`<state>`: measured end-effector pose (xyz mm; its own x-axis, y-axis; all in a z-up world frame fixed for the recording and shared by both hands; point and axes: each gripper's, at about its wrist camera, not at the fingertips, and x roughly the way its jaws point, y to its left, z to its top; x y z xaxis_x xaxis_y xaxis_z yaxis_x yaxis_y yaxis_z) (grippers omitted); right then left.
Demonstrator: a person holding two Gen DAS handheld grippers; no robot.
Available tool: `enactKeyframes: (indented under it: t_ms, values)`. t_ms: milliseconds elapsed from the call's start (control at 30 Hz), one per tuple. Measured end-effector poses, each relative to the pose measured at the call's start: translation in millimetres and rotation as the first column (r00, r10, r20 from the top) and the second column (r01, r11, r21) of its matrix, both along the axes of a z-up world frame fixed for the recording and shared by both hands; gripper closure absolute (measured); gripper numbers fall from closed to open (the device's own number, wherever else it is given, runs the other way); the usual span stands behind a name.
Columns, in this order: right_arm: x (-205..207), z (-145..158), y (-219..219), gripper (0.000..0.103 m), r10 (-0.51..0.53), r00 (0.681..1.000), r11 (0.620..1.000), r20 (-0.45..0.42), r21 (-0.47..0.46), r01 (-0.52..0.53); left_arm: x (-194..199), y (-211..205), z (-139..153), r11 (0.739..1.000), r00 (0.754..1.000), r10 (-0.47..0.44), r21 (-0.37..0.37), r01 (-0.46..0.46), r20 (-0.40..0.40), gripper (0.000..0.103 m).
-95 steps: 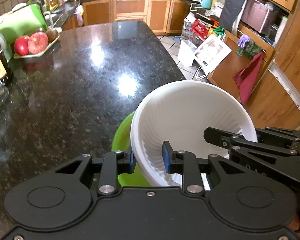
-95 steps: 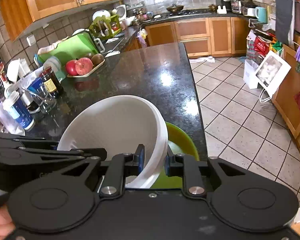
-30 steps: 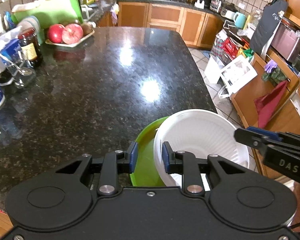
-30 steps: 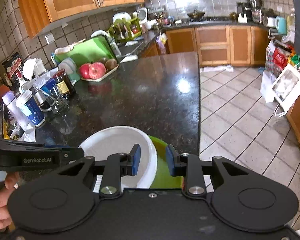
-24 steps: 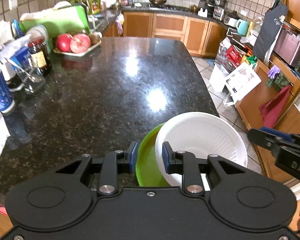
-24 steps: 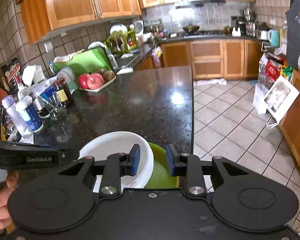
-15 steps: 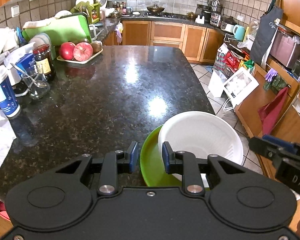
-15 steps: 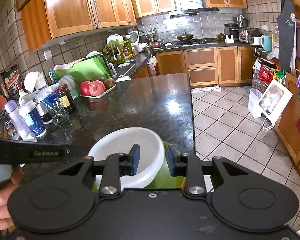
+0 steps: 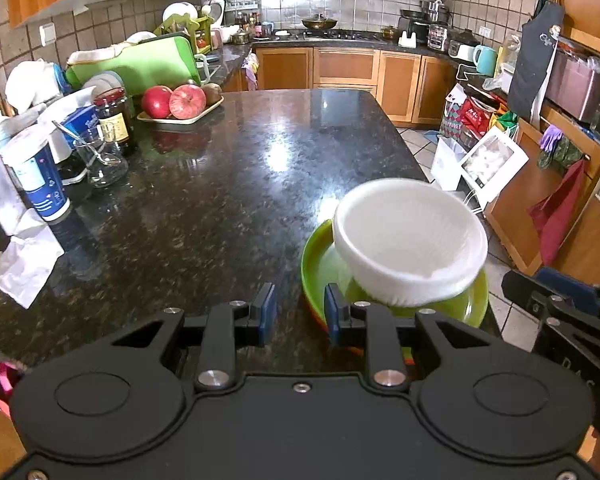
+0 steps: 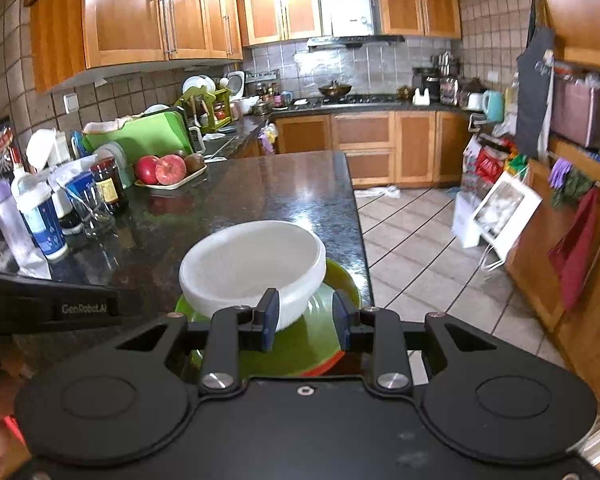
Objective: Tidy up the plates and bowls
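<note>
Upper cabinets [image 10: 140, 12]: right view only

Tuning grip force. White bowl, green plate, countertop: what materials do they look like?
White bowl: matte, fine radial ribbing inside, thick rolled rim; looks like moulded plastic or melamine, ceramic not excluded.
Green plate: uniform lime colour, soft sheen; probably plastic.
Countertop: dark speckled, mirror-like lamp reflections; polished granite or similar stone.

Bright indoor light; glare patches on the dark counter [image 9: 276, 160] beyond the fingers; fisheye bending at edges; white bowl [image 9: 410, 240] slightly blurred.
</note>
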<state>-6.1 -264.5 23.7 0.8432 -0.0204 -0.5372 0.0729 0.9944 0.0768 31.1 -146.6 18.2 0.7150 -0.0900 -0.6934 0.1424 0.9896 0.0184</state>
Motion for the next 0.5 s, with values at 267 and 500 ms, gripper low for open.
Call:
enactKeyframes:
  t_ms: [267,500]
  values:
    - [-40,3,5,0.072,-0.006,0.999,1.0,0.038,-0.02,0.007,-29,1,0,1.0,1.0,-0.014,0.002,0.014,0.023,0.07]
    - [-61,9,8,0.071,-0.005,0.999,1.0,0.044,-0.027,0.006,-46,2,0,0.999,0.999,-0.034,-0.002,0.034,0.029,0.07]
